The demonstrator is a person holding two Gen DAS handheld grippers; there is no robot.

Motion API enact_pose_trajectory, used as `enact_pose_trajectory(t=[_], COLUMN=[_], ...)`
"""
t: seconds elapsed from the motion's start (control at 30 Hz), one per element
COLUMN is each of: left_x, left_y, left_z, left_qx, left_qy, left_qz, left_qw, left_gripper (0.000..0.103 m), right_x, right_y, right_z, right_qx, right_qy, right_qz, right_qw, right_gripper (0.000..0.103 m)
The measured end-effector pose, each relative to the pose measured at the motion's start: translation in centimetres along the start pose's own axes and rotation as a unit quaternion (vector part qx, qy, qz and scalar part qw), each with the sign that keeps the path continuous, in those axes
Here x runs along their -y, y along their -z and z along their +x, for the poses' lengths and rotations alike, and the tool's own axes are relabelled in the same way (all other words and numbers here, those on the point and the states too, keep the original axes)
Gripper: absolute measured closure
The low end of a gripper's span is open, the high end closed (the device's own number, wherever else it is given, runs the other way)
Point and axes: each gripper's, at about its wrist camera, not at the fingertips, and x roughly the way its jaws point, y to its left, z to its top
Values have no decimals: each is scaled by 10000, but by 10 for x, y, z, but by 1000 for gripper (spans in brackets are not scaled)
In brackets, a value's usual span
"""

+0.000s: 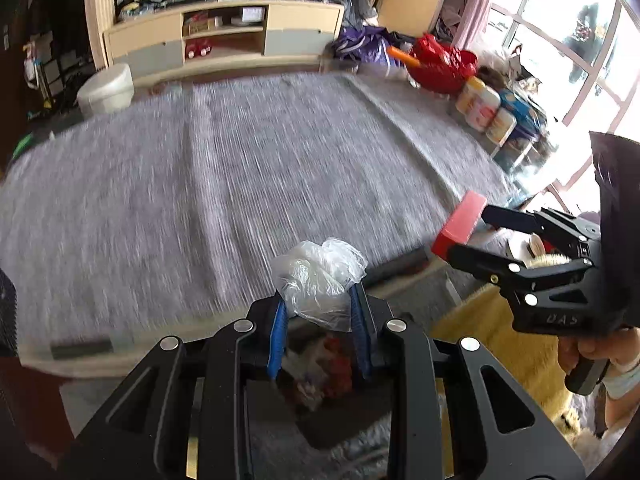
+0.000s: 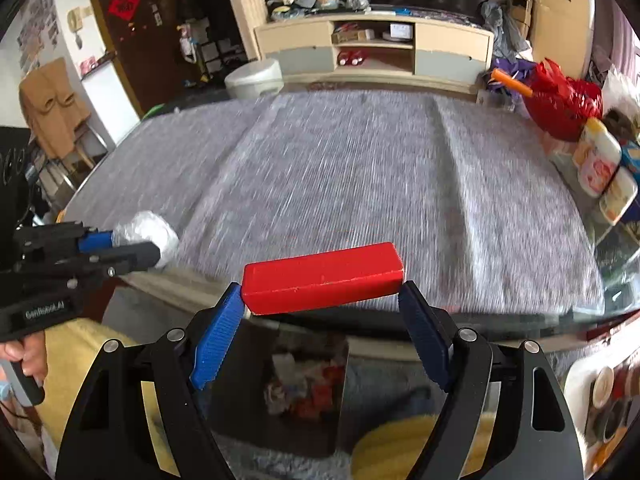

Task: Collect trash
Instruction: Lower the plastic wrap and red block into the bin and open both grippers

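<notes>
Left gripper [image 1: 316,304]: narrowly set, its blue pads clenched on a crumpled clear plastic bag [image 1: 320,276]; the bag is pinched at its lower part and bulges out above the fingertips.
Right gripper [image 2: 322,300]: spread wide, yet grasping; a red block [image 2: 322,278] is held lengthwise between the pads, one end against each.
Place of the trash: both pieces are carried in the air over the near edge of the table [image 1: 240,168], which is covered by a grey cloth; neither is seen touching the cloth.
Below the grippers: a dark bin [image 2: 308,396] is seen just off the table's near edge, with mixed crumpled scraps, red and white, inside it.
Far right corner: a red bag [image 1: 440,64] and some tins [image 1: 484,112] are left standing, well apart from both grippers.
Step in hand: judged as carrying, with pick-up done for both pieces and the drop not yet made.
Next move: each gripper is to be brought squarely over the bin's mouth and then opened; the light bag may cling to the ribbed pads, so a wide opening is called for.
</notes>
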Motion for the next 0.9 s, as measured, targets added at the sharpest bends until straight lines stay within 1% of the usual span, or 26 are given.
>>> enact_pose_trajectory(t=[0.2, 0.3, 0.43, 0.5, 0.57, 0.7, 0.9], left_x=[7, 9, 5, 4, 1, -3, -2], left_y=[56, 81, 106, 117, 123, 137, 140], left_z=[18, 33, 57, 73, 88, 111, 122], left_qx=[-443, -665, -959, -1110, -1239, -1489, -1671], left_qy=[159, 168, 168, 115, 80, 144, 278], left_qz=[-189, -273, -431, -496, -590, -781, -815], left_qw=[9987, 9973, 9943, 9925, 9905, 9857, 9822], left_gripper=[77, 77, 77, 77, 77, 77, 76], right_x=[-3, -2, 3, 4, 4, 5, 0], right_y=[42, 56, 77, 87, 94, 103, 105], right_z=[14, 26, 53, 64, 78, 98, 112], right_qx=[-357, -564, -913, -1032, -1160, -1392, -1551], right_qy=[-71, -190, -320, -313, -228, -216, -243], right_qz=[127, 302, 607, 702, 763, 837, 778], right_qw=[9993, 9978, 9935, 9917, 9901, 9865, 9845], right_gripper=[23, 23, 23, 23, 23, 23, 23])
